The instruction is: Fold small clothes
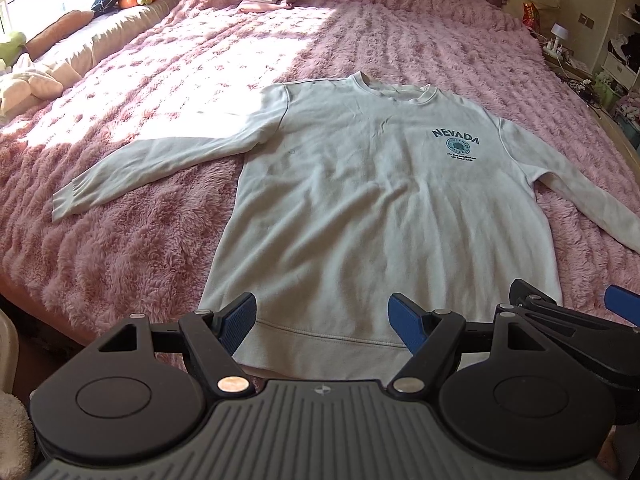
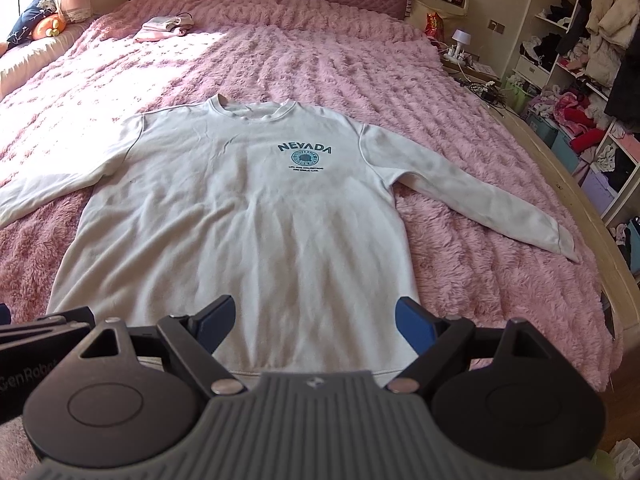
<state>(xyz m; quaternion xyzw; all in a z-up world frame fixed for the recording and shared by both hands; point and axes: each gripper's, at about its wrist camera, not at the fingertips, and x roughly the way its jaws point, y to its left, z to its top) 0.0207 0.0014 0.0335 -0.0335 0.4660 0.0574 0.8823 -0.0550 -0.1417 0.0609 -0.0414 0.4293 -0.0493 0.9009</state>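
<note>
Left sleeve [image 1: 152, 168] lies spread to the left on the pink bed [image 1: 120, 264]. Left claw [image 1: 322, 320]: wide, empty, above the near hem. Sweatshirt [image 2: 248, 216] lies flat, face up, long axis running near to far, collar at the far end. Chest print reads "NEVADA" [image 2: 304, 148] (smaller lines under it illegible). Right claw [image 2: 314, 322]: wide, empty, also over the hem; both about equally near. Right sleeve [image 2: 472, 200] angles right.

- The sweatshirt [image 1: 360, 200] loses its right cuff past the left wrist view's edge, its left cuff past the right wrist view's.
- Small print under the NEVADA logo [image 2: 305, 151] is unreadable (too fine).
- The left gripper [image 1: 322, 320] hides part of the hem.
</note>
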